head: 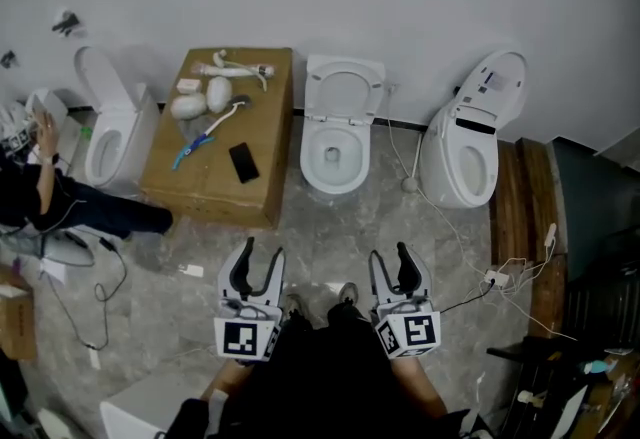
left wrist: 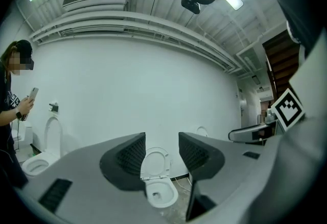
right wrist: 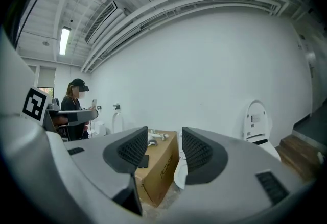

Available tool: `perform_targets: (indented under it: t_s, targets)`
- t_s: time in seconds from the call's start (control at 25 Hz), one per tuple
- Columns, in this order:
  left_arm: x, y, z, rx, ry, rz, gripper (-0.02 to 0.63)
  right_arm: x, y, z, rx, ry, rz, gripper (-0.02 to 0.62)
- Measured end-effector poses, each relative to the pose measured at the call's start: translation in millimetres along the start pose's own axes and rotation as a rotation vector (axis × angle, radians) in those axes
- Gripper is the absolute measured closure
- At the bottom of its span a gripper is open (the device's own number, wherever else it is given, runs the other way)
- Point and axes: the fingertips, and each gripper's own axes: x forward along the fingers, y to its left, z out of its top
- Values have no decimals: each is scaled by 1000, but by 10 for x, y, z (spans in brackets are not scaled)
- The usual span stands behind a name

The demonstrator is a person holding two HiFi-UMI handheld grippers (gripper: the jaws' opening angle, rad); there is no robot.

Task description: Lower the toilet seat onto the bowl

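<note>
The middle white toilet [head: 335, 155] stands against the back wall with its seat [head: 343, 91] raised upright against the wall. Both grippers are held low, in front of it and well apart from it. My left gripper [head: 263, 249] is open with nothing between its fingers; in the left gripper view the raised seat [left wrist: 155, 163] and the bowl [left wrist: 162, 195] show far off through the gap of the left gripper [left wrist: 162, 149]. My right gripper [head: 390, 252] is open and empty too; the right gripper [right wrist: 164, 141] looks toward the cardboard box [right wrist: 158, 169] and the bowl's edge [right wrist: 180, 173].
A cardboard box [head: 210, 162] with brushes, white items and a black phone stands left of the middle toilet. Another toilet [head: 105, 127] is at far left, a smart toilet [head: 470, 142] at right. A person [head: 45, 192] sits at left. Cables [head: 500, 277] lie by a wooden step [head: 520, 212].
</note>
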Motion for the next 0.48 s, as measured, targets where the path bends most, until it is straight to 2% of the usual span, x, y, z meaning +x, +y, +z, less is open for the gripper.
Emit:
perform_targets:
  t_s: [0.24, 0.48]
  targets:
    - [98, 104, -158, -1, 23, -52, 410, 183, 125, -103, -7, 17, -22, 373]
    - [469, 127, -210, -11, 11, -99, 410, 603, -115, -132, 7, 29, -17, 378]
